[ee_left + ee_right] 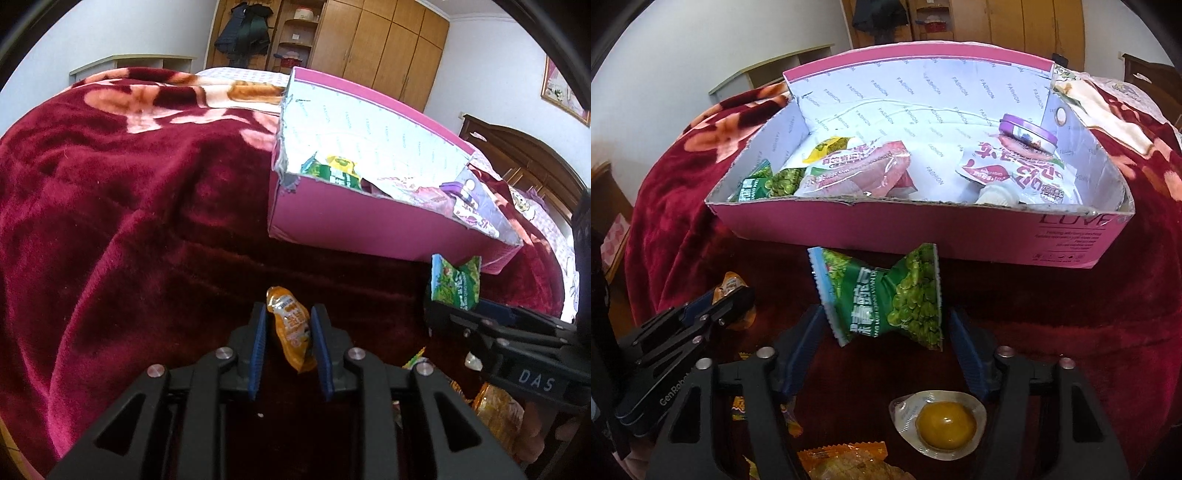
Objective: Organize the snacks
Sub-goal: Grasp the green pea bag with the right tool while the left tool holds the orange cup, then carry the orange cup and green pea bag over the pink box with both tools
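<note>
1. Snacks lie partly in a pink box (849, 225) on a dark red blanket (110, 203) covering a bed.
2. Left tool (290, 334) is closed on an orange packet (291, 332), its blue pads pressing both sides, held above the blanket short of the box.
3. Right tool (886, 325) grips a green pea packet (882, 295) pinched at the waist between its pads, just in front of the box's near wall.
4. Inside the box: another green packet (768, 184) at the left, a pink and white packet (857, 170) beside it, a white pouch (1019, 173) and a purple-lidded tin (1027, 133) at the right.
5. A clear-sealed yellow sweet (945, 424) and orange wrappers (842, 461) lie on the blanket under the right tool.
</note>
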`<state>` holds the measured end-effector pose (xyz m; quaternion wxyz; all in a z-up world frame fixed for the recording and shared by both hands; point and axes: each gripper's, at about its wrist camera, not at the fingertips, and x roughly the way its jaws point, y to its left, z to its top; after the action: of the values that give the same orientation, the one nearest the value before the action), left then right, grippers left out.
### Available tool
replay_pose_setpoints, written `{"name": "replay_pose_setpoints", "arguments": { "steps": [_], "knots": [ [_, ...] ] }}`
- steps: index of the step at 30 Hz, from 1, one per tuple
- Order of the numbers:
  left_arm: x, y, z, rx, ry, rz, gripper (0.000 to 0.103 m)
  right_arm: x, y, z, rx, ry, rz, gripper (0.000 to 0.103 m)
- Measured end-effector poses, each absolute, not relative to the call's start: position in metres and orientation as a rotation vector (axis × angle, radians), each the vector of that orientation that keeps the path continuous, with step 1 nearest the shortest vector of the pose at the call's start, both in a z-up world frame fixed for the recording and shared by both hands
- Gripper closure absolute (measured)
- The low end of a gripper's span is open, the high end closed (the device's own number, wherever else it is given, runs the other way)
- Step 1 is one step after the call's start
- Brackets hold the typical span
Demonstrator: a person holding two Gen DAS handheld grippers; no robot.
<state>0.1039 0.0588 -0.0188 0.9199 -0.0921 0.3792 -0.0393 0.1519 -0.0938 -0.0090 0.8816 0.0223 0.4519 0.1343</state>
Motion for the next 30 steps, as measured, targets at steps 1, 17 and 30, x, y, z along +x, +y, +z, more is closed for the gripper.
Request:
{"name": "replay_pose_setpoints", "arguments": {
  "steps": [1,17,30],
  "knots": [
    [0.104,0.058,-0.019,-0.186,0.778,-0.081,0.077,0.151,-0.092,-0.009,0.039,0.933,0.279,0.046],
    [0.094,0.059,-0.007,-0.178,0.754,-0.094,0.081,0.124,-0.105,0.004,0.11,0.874,0.344,0.061],
    [0.08,0.048,0.017,-0.154,0.717,-0.108,0.081,0.101,-0.136,0.021,0.201,0.811,0.339,0.061]
  ]
}}
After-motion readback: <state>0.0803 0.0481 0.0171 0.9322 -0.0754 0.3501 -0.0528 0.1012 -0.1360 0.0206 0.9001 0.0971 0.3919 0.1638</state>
